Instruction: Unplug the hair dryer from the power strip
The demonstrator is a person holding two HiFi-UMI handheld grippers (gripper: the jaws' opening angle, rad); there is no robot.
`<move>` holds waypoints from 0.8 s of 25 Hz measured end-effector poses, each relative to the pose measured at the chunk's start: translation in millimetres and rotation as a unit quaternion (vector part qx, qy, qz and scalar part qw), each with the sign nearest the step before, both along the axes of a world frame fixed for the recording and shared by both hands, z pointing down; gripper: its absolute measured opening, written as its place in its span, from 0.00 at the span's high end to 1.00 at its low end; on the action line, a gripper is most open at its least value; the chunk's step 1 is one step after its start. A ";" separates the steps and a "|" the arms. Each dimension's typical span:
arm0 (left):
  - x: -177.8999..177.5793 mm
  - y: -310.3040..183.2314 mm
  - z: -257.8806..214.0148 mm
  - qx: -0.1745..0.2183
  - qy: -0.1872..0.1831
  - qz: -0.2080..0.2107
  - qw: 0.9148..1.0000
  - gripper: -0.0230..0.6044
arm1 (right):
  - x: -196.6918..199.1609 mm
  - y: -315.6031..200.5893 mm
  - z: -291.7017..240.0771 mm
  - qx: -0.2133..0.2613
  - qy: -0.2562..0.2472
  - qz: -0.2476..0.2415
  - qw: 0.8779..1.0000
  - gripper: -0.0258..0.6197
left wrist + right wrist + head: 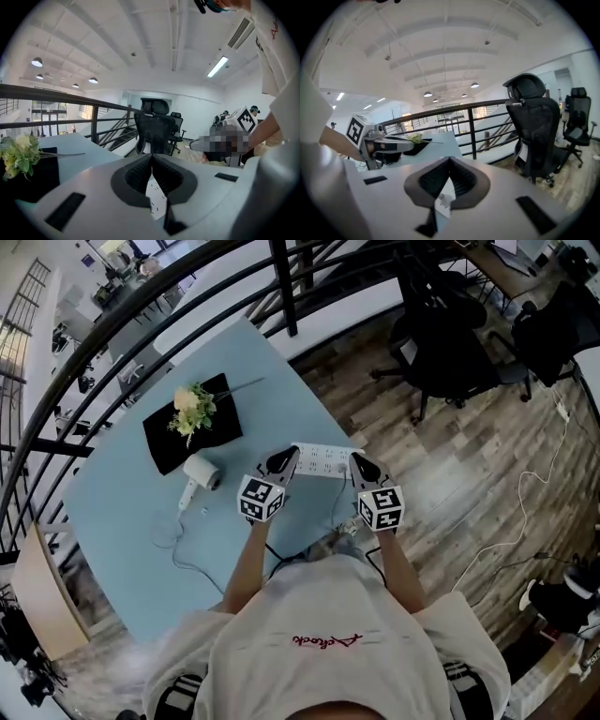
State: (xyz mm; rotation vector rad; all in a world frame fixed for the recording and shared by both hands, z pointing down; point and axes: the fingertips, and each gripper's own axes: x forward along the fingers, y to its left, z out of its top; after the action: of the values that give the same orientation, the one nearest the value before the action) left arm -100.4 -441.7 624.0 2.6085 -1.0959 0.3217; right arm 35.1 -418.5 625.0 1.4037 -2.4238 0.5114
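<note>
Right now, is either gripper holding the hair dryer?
No, the hair dryer lies alone on the table, away from the left gripper and right gripper.

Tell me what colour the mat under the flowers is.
Black; the mat shows best in the head view.

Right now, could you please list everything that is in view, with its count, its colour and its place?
table: one, light blue, in front of the person
mat: one, black, on the far part of the table
flowers: one bunch, pale yellow and green, on the mat
hair dryer: one, white, on the table beside the mat's near edge
power strip: one, white, at the table's right edge, between the two grippers
railing: one, black, behind the table
office chairs: at least two, black, on the wooden floor right of the table
shirt: one, white, on the person
left gripper: one, white and black, shut, empty, at the strip's left end
right gripper: one, white and black, shut, empty, at the strip's right end
</note>
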 end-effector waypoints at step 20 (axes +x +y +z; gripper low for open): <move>14.3 -8.1 80.5 -0.032 -0.081 0.047 0.995 0.95 | 3.6 15.6 35.6 -0.036 -0.001 0.047 0.998 0.93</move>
State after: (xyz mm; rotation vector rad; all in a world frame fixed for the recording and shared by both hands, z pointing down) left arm -86.0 -449.9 704.5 2.6193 -0.9975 0.5888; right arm 38.7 -402.9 660.6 1.4930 -2.3244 0.6153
